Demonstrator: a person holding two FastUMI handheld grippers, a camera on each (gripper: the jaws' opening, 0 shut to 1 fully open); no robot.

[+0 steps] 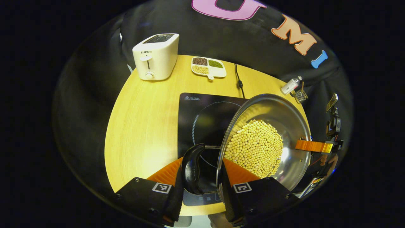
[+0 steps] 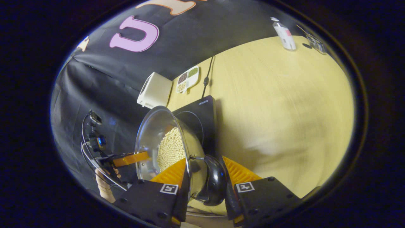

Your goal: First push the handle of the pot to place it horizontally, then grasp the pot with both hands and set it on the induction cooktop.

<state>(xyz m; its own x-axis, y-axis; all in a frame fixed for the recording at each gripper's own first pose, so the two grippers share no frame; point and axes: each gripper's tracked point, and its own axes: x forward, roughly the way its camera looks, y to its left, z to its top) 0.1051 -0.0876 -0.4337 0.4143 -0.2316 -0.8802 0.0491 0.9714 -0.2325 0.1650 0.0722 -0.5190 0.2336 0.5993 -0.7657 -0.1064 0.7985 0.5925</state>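
Observation:
A steel pot (image 1: 284, 120) holding a heap of yellow beans (image 1: 254, 148) sits tilted in the left gripper view, over the right part of the black induction cooktop (image 1: 199, 117). Whether it touches the cooktop I cannot tell. My left gripper (image 1: 202, 171) is shut on the pot's near black handle (image 1: 192, 169) and rim. At the far rim an orange finger of my right gripper (image 1: 313, 146) shows. In the right gripper view, my right gripper (image 2: 207, 177) is shut on the other black handle (image 2: 215, 183) of the pot (image 2: 155, 133). The left gripper (image 2: 129, 159) holds the opposite rim, with a hand (image 2: 106, 186) behind it.
A white toaster (image 1: 156, 57) and a divided dish of beans (image 1: 208, 67) stand at the back of the round wooden table (image 1: 142, 126). The cooktop's cable (image 1: 239, 80) runs backward. A small bottle (image 1: 291, 85) and a wire object (image 1: 300, 95) sit at the back right edge.

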